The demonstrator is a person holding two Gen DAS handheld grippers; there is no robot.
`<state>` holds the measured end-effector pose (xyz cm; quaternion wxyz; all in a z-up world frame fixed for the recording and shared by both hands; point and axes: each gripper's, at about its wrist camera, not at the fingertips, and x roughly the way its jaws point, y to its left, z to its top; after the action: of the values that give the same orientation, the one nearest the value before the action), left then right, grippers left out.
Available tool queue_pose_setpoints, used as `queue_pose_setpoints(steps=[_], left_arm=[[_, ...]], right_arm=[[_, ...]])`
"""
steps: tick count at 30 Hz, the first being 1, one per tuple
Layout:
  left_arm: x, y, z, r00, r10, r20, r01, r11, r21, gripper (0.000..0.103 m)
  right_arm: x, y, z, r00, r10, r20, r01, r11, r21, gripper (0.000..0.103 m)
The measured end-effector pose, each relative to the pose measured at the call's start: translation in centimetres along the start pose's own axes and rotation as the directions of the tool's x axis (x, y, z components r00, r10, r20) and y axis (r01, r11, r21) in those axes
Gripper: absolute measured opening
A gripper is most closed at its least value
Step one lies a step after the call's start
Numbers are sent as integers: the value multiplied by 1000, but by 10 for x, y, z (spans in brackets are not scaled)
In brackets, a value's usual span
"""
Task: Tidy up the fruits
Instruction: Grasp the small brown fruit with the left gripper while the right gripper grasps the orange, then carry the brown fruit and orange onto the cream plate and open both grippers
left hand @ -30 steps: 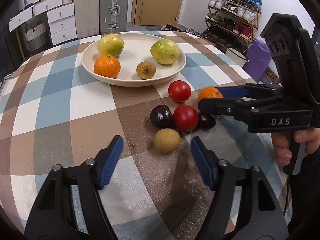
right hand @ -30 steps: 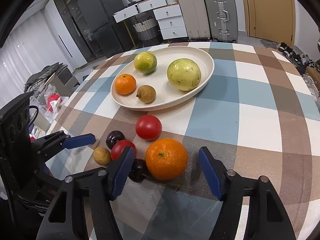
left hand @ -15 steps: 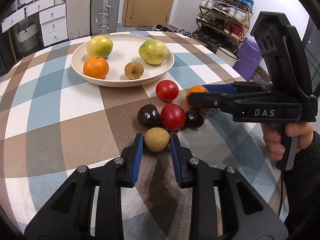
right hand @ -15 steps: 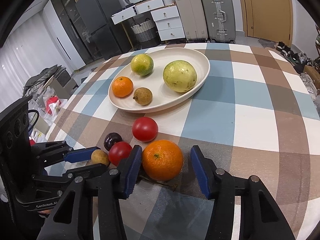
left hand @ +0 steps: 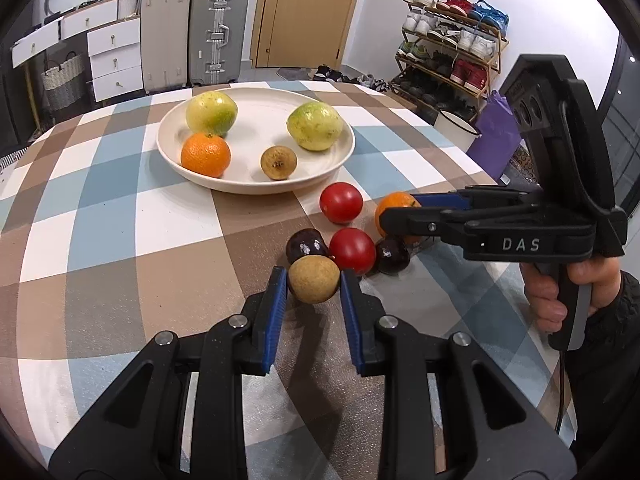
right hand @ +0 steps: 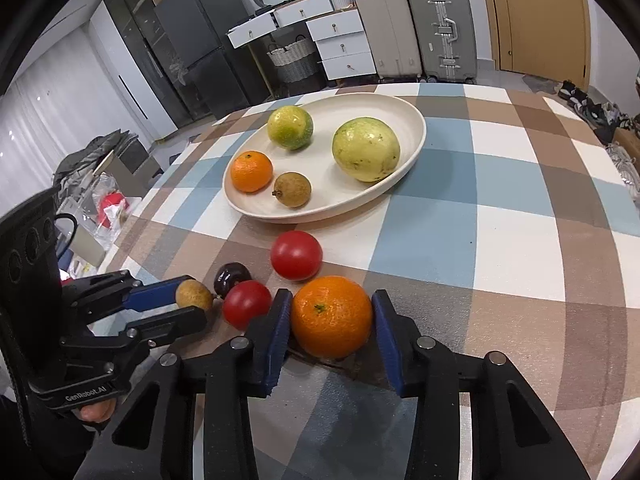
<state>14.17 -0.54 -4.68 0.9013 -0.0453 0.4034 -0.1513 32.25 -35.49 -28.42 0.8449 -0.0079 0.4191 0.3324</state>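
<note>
My left gripper (left hand: 314, 286) is shut on a small tan round fruit (left hand: 314, 284), still low over the checked tablecloth. My right gripper (right hand: 331, 316) is shut on a loose orange (right hand: 331, 316), which shows partly hidden behind its fingers in the left wrist view (left hand: 394, 204). Two red tomatoes (left hand: 341, 202) (left hand: 352, 245) and two dark plums (left hand: 305, 243) (left hand: 392, 255) lie between the grippers. The cream plate (left hand: 340, 156) holds two green fruits, an orange and a small brown fruit.
The round table's edge (left hand: 460, 148) curves at the right, with a shoe rack (left hand: 452, 60) and purple bag beyond. Suitcases (left hand: 216, 40) and white drawers stand behind the table. A fridge (right hand: 192, 52) and clutter lie to the left in the right wrist view.
Both grippers closed from wide open: the left around the tan fruit, the right around the loose orange. The left gripper has raised the tan fruit slightly toward the plums.
</note>
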Motion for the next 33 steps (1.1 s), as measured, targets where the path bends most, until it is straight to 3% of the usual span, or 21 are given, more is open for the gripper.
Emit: queue_pose_setpoints(steps=[7,18,33], left_arm=[[-7,5,2,999,12,33,-11,1000,-24,24],[-30,17,7,987,66,148,-54,995,-87,24],[-38,23,26,971,128,201,-112,989,-93,24]], right_arm=[[-5,1,1,999,-9,36,9,1000,-3,40],[-27,2,8,987,7,158,-7,1000,4,40],[-28,5,15,982,7,189,-11,1000,20,40]])
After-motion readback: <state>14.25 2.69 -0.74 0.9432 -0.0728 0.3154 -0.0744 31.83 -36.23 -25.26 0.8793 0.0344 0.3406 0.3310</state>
